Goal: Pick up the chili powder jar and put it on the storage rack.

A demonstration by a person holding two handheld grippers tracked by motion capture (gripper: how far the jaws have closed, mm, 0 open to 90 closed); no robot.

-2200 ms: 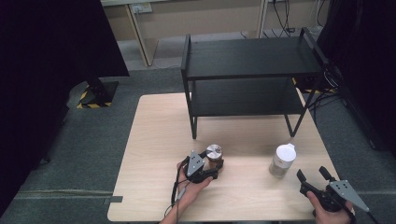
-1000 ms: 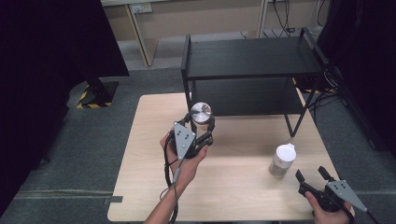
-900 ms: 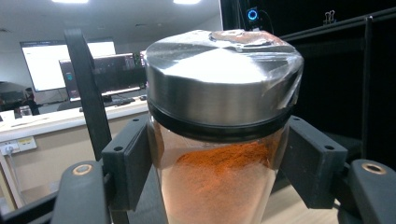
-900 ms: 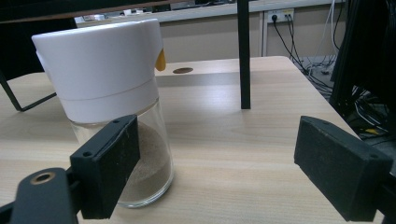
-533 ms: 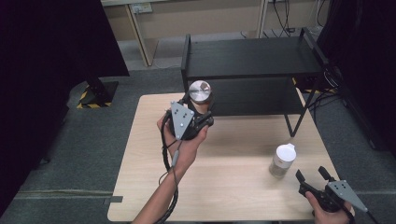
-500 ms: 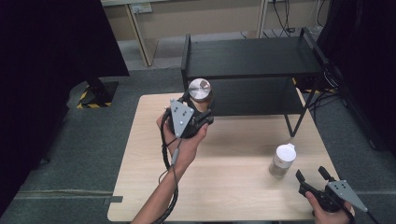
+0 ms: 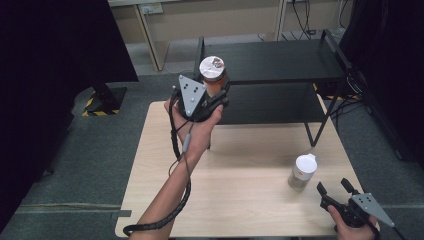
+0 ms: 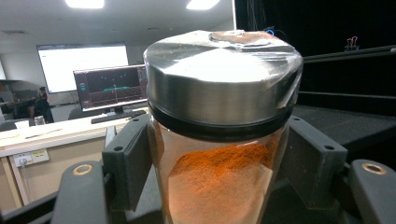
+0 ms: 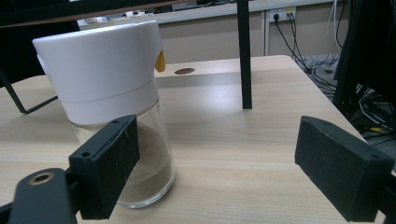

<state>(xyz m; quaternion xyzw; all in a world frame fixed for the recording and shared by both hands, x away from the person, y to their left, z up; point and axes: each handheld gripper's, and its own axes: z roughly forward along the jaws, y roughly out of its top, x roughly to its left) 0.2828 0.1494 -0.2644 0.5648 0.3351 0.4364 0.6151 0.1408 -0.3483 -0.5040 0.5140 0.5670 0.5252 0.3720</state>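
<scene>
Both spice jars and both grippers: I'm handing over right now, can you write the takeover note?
Left gripper: shut on the orange spice jar, held in the air at the black shelf rack.
Right gripper: open, low near the table edge, close to the white-capped jar but not gripping it.
Done: orange jar is off the table.
Left: probably set it on the rack, then take the white-capped jar.

The left claw (image 7: pixel 216 95), clamped on the glass jar of orange powder with a silver metal lid (image 7: pixel 212 75), has risen from the wooden desk (image 7: pixel 240 190) toward the black metal shelf's (image 7: pixel 280 60) top level.
</scene>
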